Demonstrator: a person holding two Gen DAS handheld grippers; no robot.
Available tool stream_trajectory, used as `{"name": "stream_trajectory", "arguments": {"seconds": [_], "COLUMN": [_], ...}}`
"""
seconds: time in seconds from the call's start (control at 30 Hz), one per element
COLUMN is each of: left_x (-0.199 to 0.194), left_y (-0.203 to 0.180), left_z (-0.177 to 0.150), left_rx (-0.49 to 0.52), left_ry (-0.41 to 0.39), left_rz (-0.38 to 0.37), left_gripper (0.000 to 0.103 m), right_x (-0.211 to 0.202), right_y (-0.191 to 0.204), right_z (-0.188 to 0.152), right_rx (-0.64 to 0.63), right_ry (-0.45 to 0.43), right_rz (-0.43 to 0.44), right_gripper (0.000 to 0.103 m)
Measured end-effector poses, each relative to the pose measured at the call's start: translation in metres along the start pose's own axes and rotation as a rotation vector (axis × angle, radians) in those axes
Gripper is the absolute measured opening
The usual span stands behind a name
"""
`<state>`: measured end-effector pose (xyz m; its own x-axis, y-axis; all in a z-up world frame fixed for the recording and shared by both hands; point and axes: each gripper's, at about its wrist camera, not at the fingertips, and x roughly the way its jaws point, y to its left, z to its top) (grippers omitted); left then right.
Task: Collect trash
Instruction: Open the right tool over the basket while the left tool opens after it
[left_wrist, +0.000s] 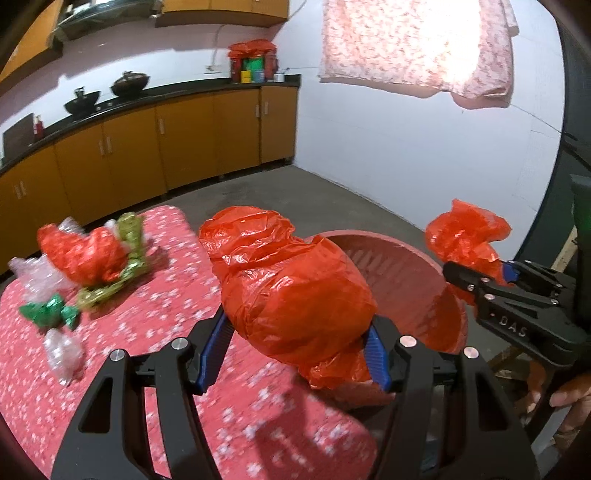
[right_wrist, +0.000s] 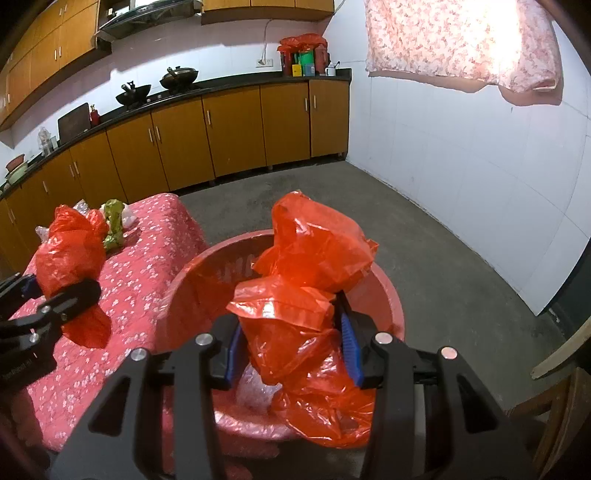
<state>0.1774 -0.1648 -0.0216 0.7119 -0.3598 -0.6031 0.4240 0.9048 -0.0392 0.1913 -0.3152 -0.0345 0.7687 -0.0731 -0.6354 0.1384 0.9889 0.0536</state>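
Note:
My left gripper (left_wrist: 295, 343) is shut on a big crumpled red plastic bag (left_wrist: 288, 280), held above the table edge beside the red basin (left_wrist: 388, 243). To its right, my right gripper (left_wrist: 484, 271) is shut on a smaller red bag (left_wrist: 465, 236). In the right wrist view, the right gripper (right_wrist: 291, 343) pinches its red bag (right_wrist: 314, 251) over the basin (right_wrist: 207, 258), where clear plastic (right_wrist: 258, 395) lies. The left gripper (right_wrist: 51, 291) with its bag (right_wrist: 70, 251) shows at the left.
On the pink floral table (left_wrist: 166, 332) lie another red bag (left_wrist: 85, 254), a green-gold wrapper (left_wrist: 125, 266), a green wrapper (left_wrist: 48, 314) and clear plastic (left_wrist: 62, 354). Orange cabinets (right_wrist: 229, 129) line the far wall. A wooden chair (right_wrist: 561, 387) stands at the right.

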Motion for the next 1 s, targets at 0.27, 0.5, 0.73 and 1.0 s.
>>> {"name": "stream_trajectory", "arguments": {"seconds": [0.27, 0.5, 0.73, 1.0], "left_x": [0.027, 0.043, 0.051, 0.058], "left_y": [-0.015, -0.023, -0.03, -0.03], "left_z": [0.008, 0.012, 0.013, 0.012], "left_rx": [0.037, 0.053, 0.063, 0.051], "left_ry": [0.025, 0.045, 0.058, 0.071], "left_rz": [-0.051, -0.065, -0.079, -0.087], "left_gripper": [0.063, 0.063, 0.064, 0.07], "right_x": [0.015, 0.024, 0.024, 0.019], "right_y": [-0.01, -0.016, -0.02, -0.035], "right_z": [0.006, 0.004, 0.003, 0.008], "right_rx": [0.002, 0.019, 0.045, 0.093], "right_ry": [0.007, 0.006, -0.012, -0.04], "right_rz": [0.011, 0.025, 0.041, 0.041], "right_gripper": [0.043, 0.043, 0.046, 0.057]}}
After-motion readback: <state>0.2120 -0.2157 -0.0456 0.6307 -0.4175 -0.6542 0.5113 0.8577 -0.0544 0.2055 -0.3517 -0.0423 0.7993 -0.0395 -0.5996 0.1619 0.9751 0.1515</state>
